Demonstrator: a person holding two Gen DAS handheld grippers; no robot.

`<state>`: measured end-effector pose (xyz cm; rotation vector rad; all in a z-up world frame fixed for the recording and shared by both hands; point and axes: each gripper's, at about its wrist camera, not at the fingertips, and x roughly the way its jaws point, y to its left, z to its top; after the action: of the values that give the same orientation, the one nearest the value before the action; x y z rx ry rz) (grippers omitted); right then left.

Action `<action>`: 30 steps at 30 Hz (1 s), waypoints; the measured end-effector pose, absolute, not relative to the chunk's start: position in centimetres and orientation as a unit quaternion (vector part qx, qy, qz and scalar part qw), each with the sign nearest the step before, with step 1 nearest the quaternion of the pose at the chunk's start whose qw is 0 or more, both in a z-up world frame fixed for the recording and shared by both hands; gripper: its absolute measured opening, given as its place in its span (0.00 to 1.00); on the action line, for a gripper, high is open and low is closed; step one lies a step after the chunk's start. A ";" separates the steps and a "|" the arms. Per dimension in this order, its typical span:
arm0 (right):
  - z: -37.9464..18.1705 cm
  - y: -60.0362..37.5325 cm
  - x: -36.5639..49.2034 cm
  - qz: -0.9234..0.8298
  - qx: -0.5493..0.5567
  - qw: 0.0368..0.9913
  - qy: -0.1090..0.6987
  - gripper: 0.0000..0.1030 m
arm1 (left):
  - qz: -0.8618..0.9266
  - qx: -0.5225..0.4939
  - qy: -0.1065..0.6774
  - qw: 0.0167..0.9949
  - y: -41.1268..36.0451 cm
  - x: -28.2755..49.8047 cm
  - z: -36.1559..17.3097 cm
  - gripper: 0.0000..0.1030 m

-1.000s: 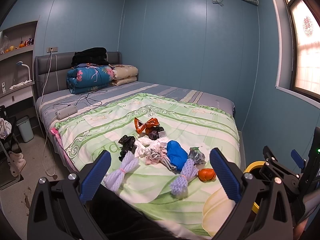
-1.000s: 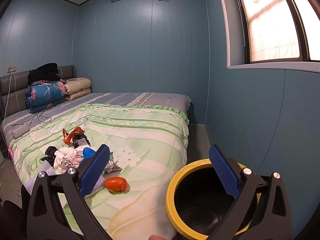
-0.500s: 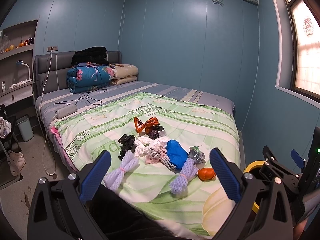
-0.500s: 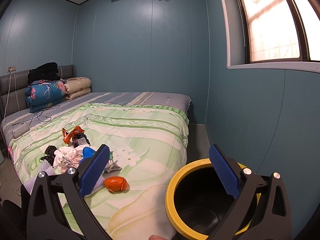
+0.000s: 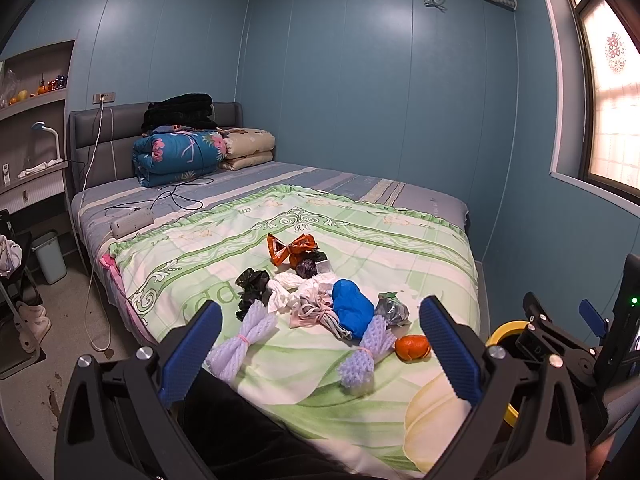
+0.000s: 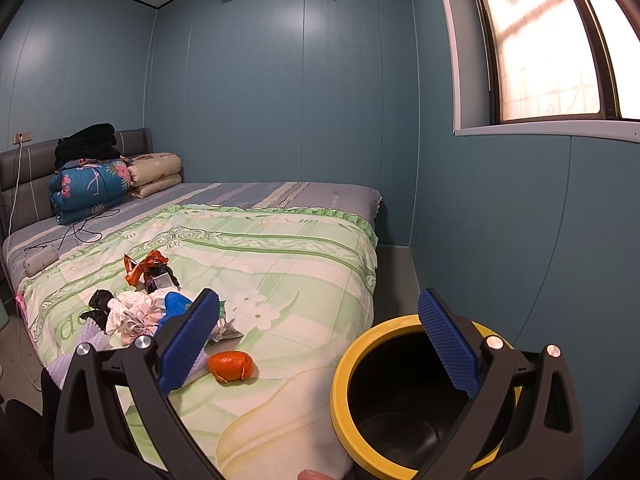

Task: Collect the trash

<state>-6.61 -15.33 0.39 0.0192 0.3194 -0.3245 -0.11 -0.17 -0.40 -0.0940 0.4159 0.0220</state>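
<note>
A heap of trash lies on the green quilt (image 5: 248,248): an orange wrapper (image 5: 289,246), black bag scraps (image 5: 250,284), white crumpled paper (image 5: 304,290), a blue wad (image 5: 352,307), two lilac foam nets (image 5: 240,346) (image 5: 366,352) and an orange peel (image 5: 412,347) (image 6: 231,365). A black bin with a yellow rim (image 6: 340,380) stands beside the bed's near corner. My left gripper (image 5: 320,354) hangs open short of the heap, nothing between its blue pads. My right gripper (image 6: 318,344) is open too, between the peel and the bin.
Folded quilts (image 5: 180,156) and dark clothes are stacked at the headboard, with a power strip (image 5: 132,222) and cables on the striped sheet. A small pale bin (image 5: 50,256) and slippers are on the floor at left. Blue walls and a window (image 6: 552,40) close in the right side.
</note>
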 end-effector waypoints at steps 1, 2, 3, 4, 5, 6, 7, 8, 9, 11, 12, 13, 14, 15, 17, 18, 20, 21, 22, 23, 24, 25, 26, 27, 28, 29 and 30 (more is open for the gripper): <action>0.4 -15.3 -6.6 -0.160 0.010 0.974 0.160 0.92 | 0.010 -0.046 0.207 0.977 -0.2 0.0 -0.4 0.93; 0.4 -15.4 -6.6 -0.160 0.011 0.974 0.160 0.92 | 0.010 -0.046 0.208 0.977 -0.2 0.0 -0.4 0.93; 0.4 -15.4 -6.6 -0.160 0.012 0.974 0.160 0.92 | 0.010 -0.046 0.209 0.977 -0.2 0.0 -0.4 0.93; 0.3 -15.5 -6.6 -0.161 0.012 0.974 0.160 0.92 | 0.009 -0.046 0.210 0.977 -0.3 0.1 -0.5 0.93; 0.3 -15.5 -6.5 -0.162 0.012 0.974 0.159 0.92 | 0.008 -0.047 0.210 0.977 -0.3 0.1 -0.5 0.93; 0.4 -15.6 -6.5 -0.162 0.013 0.974 0.159 0.92 | 0.006 -0.048 0.210 0.976 -0.2 0.1 -0.5 0.93; 0.4 -15.7 -6.4 -0.160 0.014 0.974 0.159 0.92 | 0.004 -0.049 0.211 0.976 -0.2 0.1 -0.6 0.93; 0.3 -15.7 -6.3 -0.157 0.015 0.974 0.160 0.92 | -0.002 -0.052 0.211 0.976 -0.1 0.2 -0.7 0.93; 0.3 -15.7 -6.2 -0.155 0.015 0.975 0.161 0.92 | -0.011 -0.058 0.210 0.976 0.1 0.2 -0.8 0.93; 0.3 -15.7 -5.9 -0.157 0.010 0.975 0.158 0.92 | -0.028 -0.074 0.214 0.974 0.5 0.4 -1.2 0.93; 0.3 -15.7 -5.9 -0.158 0.008 0.975 0.154 0.92 | -0.027 -0.076 0.216 0.973 0.6 0.6 -1.4 0.93; 0.2 -15.9 -5.8 -0.155 0.010 0.976 0.151 0.92 | -0.026 -0.076 0.219 0.972 0.7 0.7 -1.5 0.93; 0.3 -16.1 -5.7 -0.148 0.016 0.978 0.148 0.92 | -0.025 -0.076 0.220 0.972 0.7 0.7 -1.6 0.93; 0.3 -16.3 -5.6 -0.139 0.024 0.979 0.144 0.92 | -0.028 -0.077 0.221 0.972 0.8 0.8 -1.7 0.93; 0.3 -16.7 -5.2 -0.129 0.033 0.982 0.137 0.92 | -0.045 -0.088 0.218 0.971 1.1 0.9 -1.9 0.93; 0.3 -16.8 -5.0 -0.125 0.035 0.982 0.134 0.92 | -0.048 -0.092 0.216 0.971 1.2 0.9 -2.0 0.93; 0.1 -17.0 -4.2 -0.115 0.040 0.984 0.134 0.92 | -0.048 -0.094 0.213 0.971 1.5 1.1 -2.2 0.93; 0.0 -17.0 -3.7 -0.102 0.038 0.985 0.137 0.92 | -0.048 -0.092 0.213 0.971 1.5 1.3 -2.3 0.93; -0.2 -16.9 -3.1 -0.087 0.033 0.985 0.143 0.92 | -0.048 -0.089 0.214 0.972 1.6 1.6 -2.5 0.93; -0.3 -16.7 -2.6 -0.079 0.026 0.986 0.147 0.92 | -0.049 -0.087 0.215 0.971 1.7 1.7 -2.6 0.93; -0.5 -16.5 -2.1 -0.077 0.020 0.985 0.150 0.92 | -0.051 -0.083 0.218 0.971 1.8 2.1 -2.7 0.93; -0.7 -16.3 -1.4 -0.073 0.016 0.985 0.155 0.92 | -0.056 -0.074 0.223 0.970 1.9 2.6 -3.0 0.93; -0.8 -16.3 -1.0 -0.064 0.018 0.985 0.160 0.92 | -0.060 -0.069 0.226 0.970 1.9 2.9 -3.1 0.93; -0.9 -16.3 -0.3 -0.048 0.027 0.984 0.169 0.92 | -0.066 -0.061 0.231 0.969 2.0 3.4 -3.3 0.93; -1.0 -16.3 0.3 -0.032 0.038 0.983 0.178 0.92 | -0.074 -0.053 0.237 0.967 2.1 3.8 -3.5 0.93; -1.2 -16.2 0.8 -0.020 0.043 0.982 0.185 0.92 | -0.080 -0.043 0.242 0.966 2.3 4.4 -3.9 0.93; -1.4 -16.0 1.7 -0.007 0.045 0.979 0.200 0.92 | -0.079 -0.035 0.246 0.965 2.6 4.9 -4.3 0.93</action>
<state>1.73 -16.02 -1.40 0.0908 0.4038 -0.0149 4.88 2.59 -4.26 -0.0714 0.4985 -0.1598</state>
